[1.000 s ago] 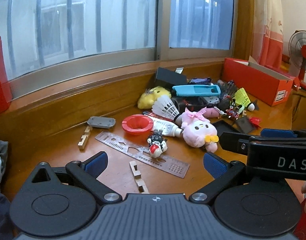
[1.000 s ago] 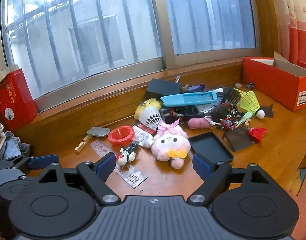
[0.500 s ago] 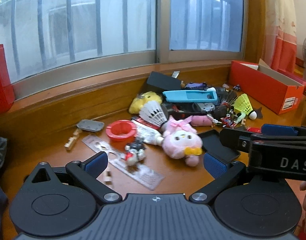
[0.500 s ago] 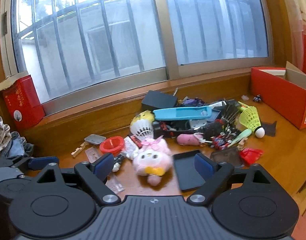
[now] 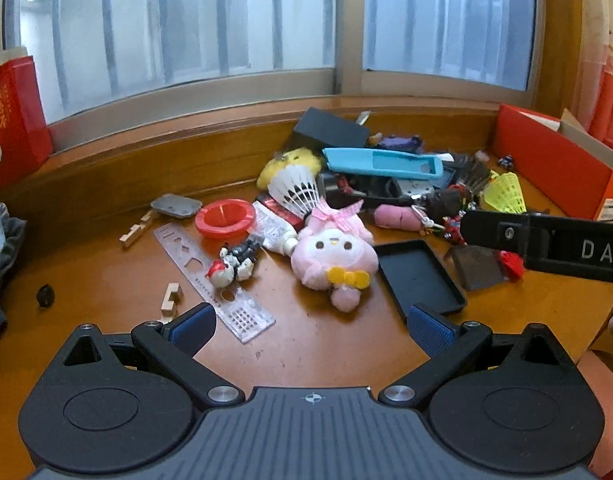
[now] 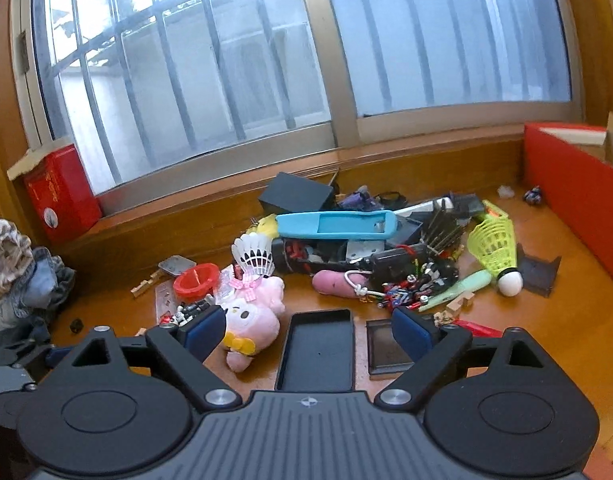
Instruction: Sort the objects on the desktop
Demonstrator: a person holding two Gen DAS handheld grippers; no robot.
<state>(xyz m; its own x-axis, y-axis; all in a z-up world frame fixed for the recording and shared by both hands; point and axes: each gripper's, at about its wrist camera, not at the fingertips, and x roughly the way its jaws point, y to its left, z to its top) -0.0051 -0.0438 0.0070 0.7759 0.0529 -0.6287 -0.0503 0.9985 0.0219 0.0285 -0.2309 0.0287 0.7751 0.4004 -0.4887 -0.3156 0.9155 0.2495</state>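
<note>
A heap of small objects lies on the wooden desk under the window. A pink plush toy (image 5: 333, 252) (image 6: 252, 312) lies in front, a black tray (image 5: 418, 276) (image 6: 318, 350) to its right. Behind are a white shuttlecock (image 5: 294, 190), a red dish (image 5: 225, 218), a blue case (image 5: 382, 162) (image 6: 336, 225), a yellow shuttlecock (image 6: 494, 244) and a metal stencil ruler (image 5: 212, 276). My left gripper (image 5: 310, 326) is open and empty, short of the plush. My right gripper (image 6: 308, 328) is open and empty above the black tray.
An open red box (image 5: 554, 160) (image 6: 574, 192) stands at the right. A red carton (image 5: 10, 120) (image 6: 60, 190) stands at the left on the sill. Clothes (image 6: 22, 276) lie at the left edge. Wooden blocks (image 5: 170, 299) and a small figure (image 5: 232, 264) lie near the ruler.
Both grippers have drawn back and swung right, so the heap sits further left and lower in both views. Nothing was picked up; both stay open.
</note>
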